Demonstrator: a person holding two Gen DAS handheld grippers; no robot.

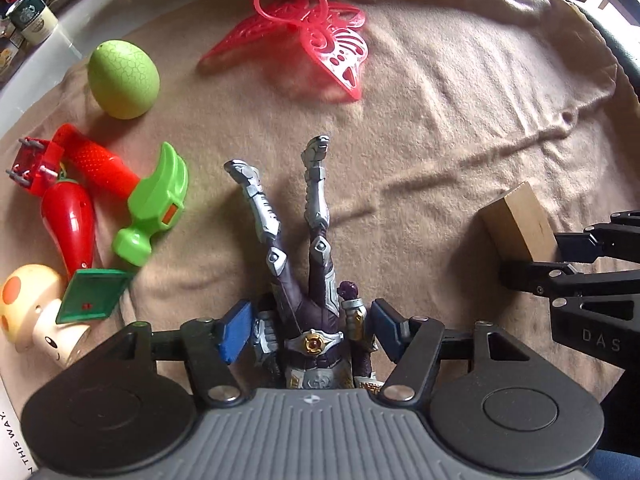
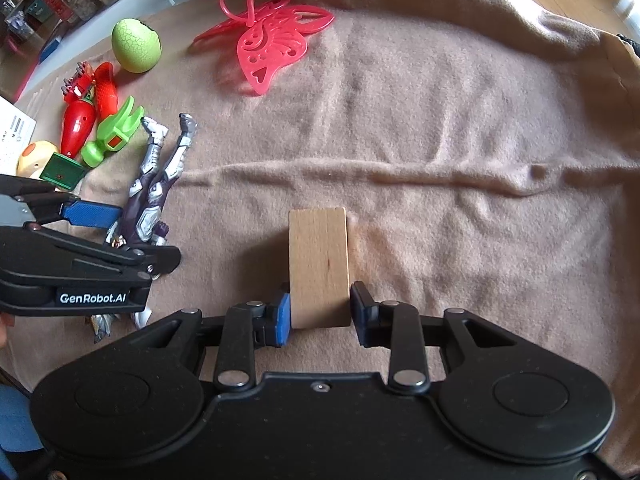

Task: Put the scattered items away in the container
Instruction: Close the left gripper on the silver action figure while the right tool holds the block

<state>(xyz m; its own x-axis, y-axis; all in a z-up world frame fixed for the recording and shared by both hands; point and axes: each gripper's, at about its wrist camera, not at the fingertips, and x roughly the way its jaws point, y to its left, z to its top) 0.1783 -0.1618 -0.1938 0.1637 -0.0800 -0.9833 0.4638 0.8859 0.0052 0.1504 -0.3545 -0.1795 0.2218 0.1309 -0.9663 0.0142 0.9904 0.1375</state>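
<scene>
Two hand-held grippers work a tan blanket [image 2: 460,128] strewn with toys. Between the blue pads of the left gripper [image 1: 308,330] lies a purple-and-silver action figure [image 1: 304,264], flat on the cloth with its armoured legs splayed away from the camera; the jaws stand part-way apart around its waist, and a narrow gap shows on each side, so the pads do not yet press it. The right gripper [image 2: 320,312] is clamped on a plain wooden block [image 2: 319,264], a pale rectangular piece with visible grain, standing upright on the blanket near its middle, with both pads against its lower sides.

Beside the figure's legs, toward the blanket's left edge, a cluster sits close together: a green toy hammer [image 1: 154,204] with a red handle, a red chilli-shaped toy [image 1: 70,220], a green square piece [image 1: 94,294], a mushroom figure [image 1: 36,308] and a red clip [image 1: 34,162]. A cracked green egg [image 1: 123,83] stands just beyond them, and a red openwork butterfly hanger [image 1: 320,40] lies farther off, near the far edge.

To the right of the block the cloth runs open and bare, crossed by a long ridge-like fold. Jars and tins crowd a surface off the far left corner. No container can be made out with certainty in either view.
</scene>
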